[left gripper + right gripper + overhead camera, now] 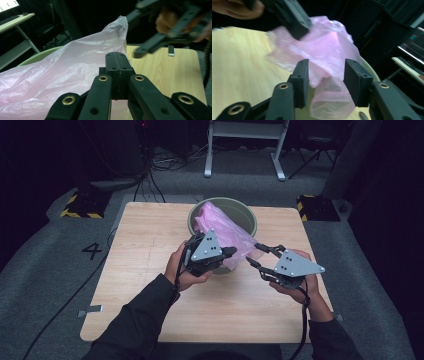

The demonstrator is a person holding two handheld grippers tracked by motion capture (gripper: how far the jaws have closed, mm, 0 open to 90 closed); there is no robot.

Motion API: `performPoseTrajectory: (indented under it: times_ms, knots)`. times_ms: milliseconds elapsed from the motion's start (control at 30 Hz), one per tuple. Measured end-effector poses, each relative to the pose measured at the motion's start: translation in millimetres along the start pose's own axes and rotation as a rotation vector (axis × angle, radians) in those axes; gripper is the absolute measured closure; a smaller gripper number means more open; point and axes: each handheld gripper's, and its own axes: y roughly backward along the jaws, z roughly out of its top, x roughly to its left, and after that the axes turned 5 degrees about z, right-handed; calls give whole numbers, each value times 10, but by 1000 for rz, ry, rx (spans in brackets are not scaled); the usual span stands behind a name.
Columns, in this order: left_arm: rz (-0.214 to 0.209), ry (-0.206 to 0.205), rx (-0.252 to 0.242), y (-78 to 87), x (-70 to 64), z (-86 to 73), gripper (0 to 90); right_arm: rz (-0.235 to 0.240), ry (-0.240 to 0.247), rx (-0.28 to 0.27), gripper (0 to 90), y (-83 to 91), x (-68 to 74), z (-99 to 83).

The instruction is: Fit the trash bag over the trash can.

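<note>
A pale green bucket (225, 201) stands at the back middle of the wooden table (145, 275). A thin pink plastic bag (222, 227) fills it and spills over the near rim. My left gripper (231, 252) sits at the bucket's near side, jaws pressed together on the bag's edge; in the left gripper view the left gripper (116, 62) has the bag (62, 72) draped around it, beside the bucket rim (37, 57). My right gripper (254, 254) is open just right of the bag. In the right gripper view the right gripper (325, 80) straddles a hanging fold of the bag (329, 52).
A white desk frame (245, 145) stands on the floor beyond the table. Yellow-and-black striped blocks (82, 206) flank the far corners, and cables trail on the grey floor. A metal clip (92, 309) sticks out at the table's left edge.
</note>
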Motion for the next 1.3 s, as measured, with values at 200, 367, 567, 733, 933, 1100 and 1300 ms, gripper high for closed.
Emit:
performPoseTrajectory:
  times_ms: [200, 367, 567, 733, 933, 1100, 1300]
  knots:
    - [2, 15, -16, 54, 39, -9, 900, -22, 9, 77, 618, -187, -61, -29]
    - [23, 25, -24, 110, 120, -6, 900, -17, 15, 106, 860, -267, -92, -60]
    - [67, 54, -39, 226, 274, 4, 900, 2, 11, 118, 900, -233, -107, -82]
    - [73, 63, -33, 273, 344, 4, 900, 10, 4, 106, 900, -183, -124, -106]
    - [48, 66, -33, 250, 331, -13, 900, 4, 35, 88, 549, -211, -88, -60]
    - [27, 55, -32, 264, 311, -6, 900, -60, 79, 126, 443, -267, -36, -16]
    - [23, 75, -24, 251, 299, -28, 900, -72, 100, 33, 459, -200, 21, 37]
